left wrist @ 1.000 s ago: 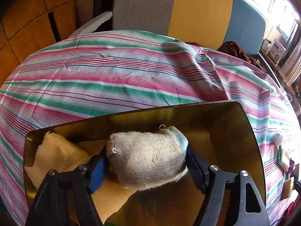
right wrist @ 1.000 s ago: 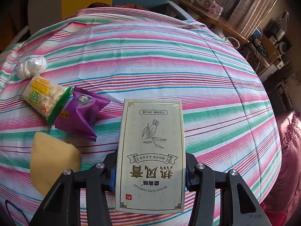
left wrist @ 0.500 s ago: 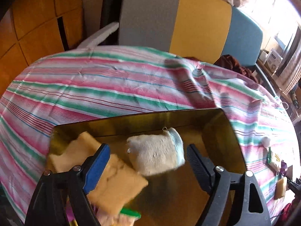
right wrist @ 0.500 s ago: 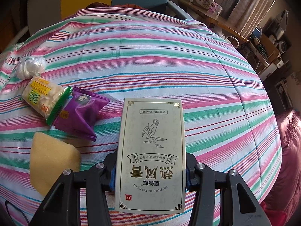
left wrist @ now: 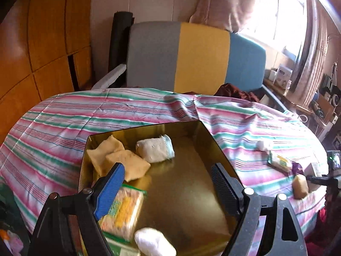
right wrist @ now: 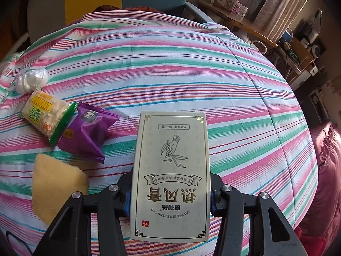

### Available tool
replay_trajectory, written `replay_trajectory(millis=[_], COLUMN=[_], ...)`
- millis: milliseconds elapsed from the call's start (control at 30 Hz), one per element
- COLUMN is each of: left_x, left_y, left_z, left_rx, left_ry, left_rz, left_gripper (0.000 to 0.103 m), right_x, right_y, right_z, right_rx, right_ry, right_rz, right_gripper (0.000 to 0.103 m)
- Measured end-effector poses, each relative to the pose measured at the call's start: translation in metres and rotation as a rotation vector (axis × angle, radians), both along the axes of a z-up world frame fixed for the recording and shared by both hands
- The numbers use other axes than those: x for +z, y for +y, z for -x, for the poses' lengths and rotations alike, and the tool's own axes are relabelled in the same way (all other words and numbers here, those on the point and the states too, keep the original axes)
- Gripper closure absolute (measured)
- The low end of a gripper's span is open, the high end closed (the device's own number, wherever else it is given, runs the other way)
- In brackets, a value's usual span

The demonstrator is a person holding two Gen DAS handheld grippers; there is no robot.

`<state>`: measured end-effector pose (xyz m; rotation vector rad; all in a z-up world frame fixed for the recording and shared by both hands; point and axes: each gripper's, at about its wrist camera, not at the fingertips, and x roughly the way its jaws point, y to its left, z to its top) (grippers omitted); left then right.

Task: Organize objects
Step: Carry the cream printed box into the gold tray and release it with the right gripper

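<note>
- Left tool (left wrist: 165, 183) hangs wide, jaws just opened and empty, above the shiny gold metal tray (left wrist: 215, 143) on the striped bedspread (left wrist: 64, 117).
- Rolled grey-white sock (left wrist: 155, 150) lies in the tray beside folded yellow cloths (left wrist: 125, 164).
- Right tool (right wrist: 170, 198) clamps the pale rectangular cardboard box (right wrist: 171, 170).
- Purple snack packet (right wrist: 89, 132) sits just left of the box.
</note>
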<state>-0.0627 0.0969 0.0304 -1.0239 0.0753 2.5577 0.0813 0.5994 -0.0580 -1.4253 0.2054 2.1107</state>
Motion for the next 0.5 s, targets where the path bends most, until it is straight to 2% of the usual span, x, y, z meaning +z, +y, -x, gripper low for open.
replay_trajectory(millis=[200, 367, 500], left_x=[0.0, -0.007, -0.015], left_y=[-0.009, -0.016, -0.025], left_z=[-0.024, -0.029, -0.03], left_rx=[-0.018, -0.019, -0.003], left_ry=[0.009, -0.007, -0.03], left_rz=[-0.004, -0.004, -0.012], left_gripper=[0.018, 0.018, 0.018], right_x=[0.021, 0.042, 0.059], right_y=[-0.005, -0.018, -0.04], right_z=[-0.006, -0.009, -0.006], right_rx=[-0.014, -0.029, 0.017], right_ry=[0.087, 0.164, 0.2], right_rz=[-0.019, -0.016, -0.015], right_gripper=[0.051, 0.051, 0.051])
